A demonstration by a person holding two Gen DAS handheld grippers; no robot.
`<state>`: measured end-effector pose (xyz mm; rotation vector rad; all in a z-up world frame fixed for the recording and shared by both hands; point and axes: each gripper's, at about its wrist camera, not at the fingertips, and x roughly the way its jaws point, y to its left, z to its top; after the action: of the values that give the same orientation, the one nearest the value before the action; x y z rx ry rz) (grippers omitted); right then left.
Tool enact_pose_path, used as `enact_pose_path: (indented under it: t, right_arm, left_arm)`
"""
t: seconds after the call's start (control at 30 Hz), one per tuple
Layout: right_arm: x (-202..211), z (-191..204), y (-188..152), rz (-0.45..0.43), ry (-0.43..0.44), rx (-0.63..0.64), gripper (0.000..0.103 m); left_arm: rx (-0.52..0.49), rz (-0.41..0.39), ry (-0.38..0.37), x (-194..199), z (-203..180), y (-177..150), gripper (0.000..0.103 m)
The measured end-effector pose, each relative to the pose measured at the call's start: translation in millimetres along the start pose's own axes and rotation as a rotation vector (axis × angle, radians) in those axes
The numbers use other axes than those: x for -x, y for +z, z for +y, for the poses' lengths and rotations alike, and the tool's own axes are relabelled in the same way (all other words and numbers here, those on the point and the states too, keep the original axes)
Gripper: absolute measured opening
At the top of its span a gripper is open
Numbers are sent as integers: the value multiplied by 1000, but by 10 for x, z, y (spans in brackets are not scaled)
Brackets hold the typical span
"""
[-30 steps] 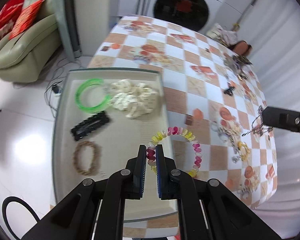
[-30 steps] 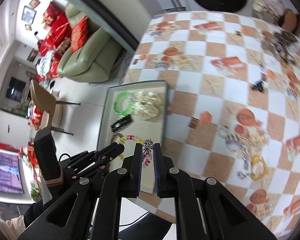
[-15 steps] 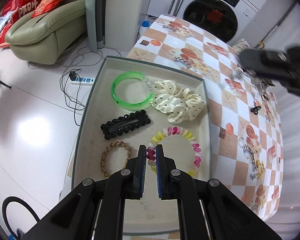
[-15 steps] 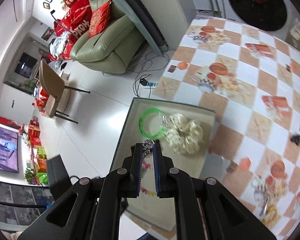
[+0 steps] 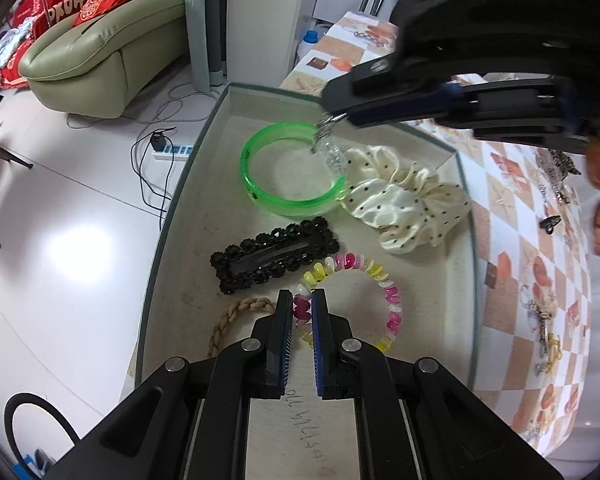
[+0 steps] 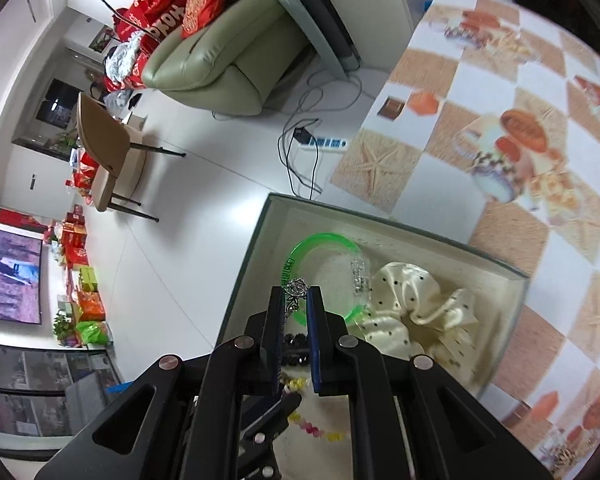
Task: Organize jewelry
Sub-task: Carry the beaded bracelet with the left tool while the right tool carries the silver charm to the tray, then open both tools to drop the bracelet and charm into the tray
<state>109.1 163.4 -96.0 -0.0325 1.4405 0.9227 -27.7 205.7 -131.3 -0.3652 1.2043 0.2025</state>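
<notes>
A shallow beige tray point(image 5: 420, 364) point(image 6: 496, 352) lies at the table's left edge. It holds a green bangle point(image 5: 288, 200) point(image 6: 324, 238), a cream dotted scrunchie point(image 5: 408, 208) point(image 6: 424, 304), a black beaded hair clip point(image 5: 272, 256) and a braided tan band point(image 5: 236, 312). My left gripper point(image 5: 302, 298) is shut on a pink and yellow coil bracelet point(image 5: 380, 280) over the tray. My right gripper point(image 6: 295, 294) is shut on a silver chain piece point(image 6: 294, 294) and hangs over the green bangle; the chain also shows in the left wrist view point(image 5: 328, 144).
More loose jewelry point(image 5: 544, 324) lies on the checked tablecloth point(image 6: 500, 80) right of the tray. A small black clip point(image 5: 550, 222) lies there too. A green sofa point(image 5: 100, 40), a power strip point(image 5: 172, 152) and a chair point(image 6: 108, 160) stand on the floor beyond the table edge.
My left gripper has carried the coil bracelet lower into the tray. My right gripper has swung over the tray with the silver chain and now hangs above the green bangle.
</notes>
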Motion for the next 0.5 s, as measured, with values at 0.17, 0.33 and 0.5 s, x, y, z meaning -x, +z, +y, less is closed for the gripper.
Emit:
enact_pose_path:
  t: [0.17,0.33,0.5]
  right_arm:
    - [-277,-58,37,33,-8,-2,12]
    - [-452,-107,51,55,-27,-3,12]
    - [-557,-167,74,75,-47,2,12]
  left_arm:
    - [-17,4,24,-53,-32,-38,14]
    - [-36,0,44,-75,-71,-39,14]
    - [-54,-1,66,-76,-112,-46,14]
